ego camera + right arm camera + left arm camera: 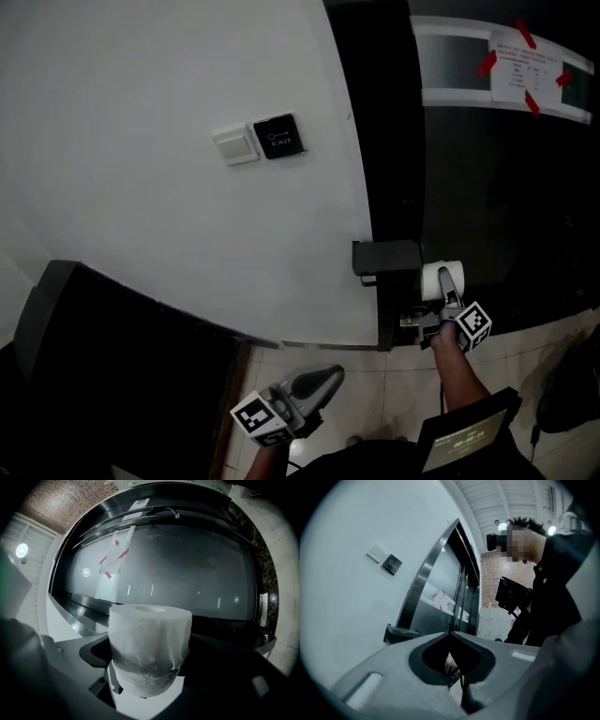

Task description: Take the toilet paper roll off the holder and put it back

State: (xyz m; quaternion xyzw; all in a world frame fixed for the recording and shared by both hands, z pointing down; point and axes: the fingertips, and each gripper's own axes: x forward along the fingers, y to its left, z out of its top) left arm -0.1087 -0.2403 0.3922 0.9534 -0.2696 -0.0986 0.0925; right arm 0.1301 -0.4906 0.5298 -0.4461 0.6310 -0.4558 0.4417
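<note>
roll: toilet paper roll (150,644) sits between my right jaws, core hole facing up in the right gripper view, with loose wrinkled paper around its lower half.
roll location: in the head view the toilet paper roll (439,279) is off the black holder (385,256), just beside its right end and a little lower. I can't tell if they touch.
right gripper: my right gripper (449,292) is clamped on the roll, jaws pressing both sides, held up near the dark door (506,187). Its marker cube (473,323) is just below the roll.
holder: mounted at the edge where the white wall (169,75) meets the dark door frame. It also shows in the left gripper view as a dark shelf-like bracket (401,633).
left gripper: my left gripper (323,382) is low and well apart from the roll, over the tiled floor (394,394). The left gripper view shows the jaw tips (451,633) meeting, with nothing between them.
left cube: marker cube (260,417) at the near end of the left gripper.
wall items: white switch (235,145) with a black exit panel (278,136) touching its right side, well above the holder.
door: paper notice (527,66) fixed with red tape at the upper right.
chest: small screen (464,436) low in the head view.
</note>
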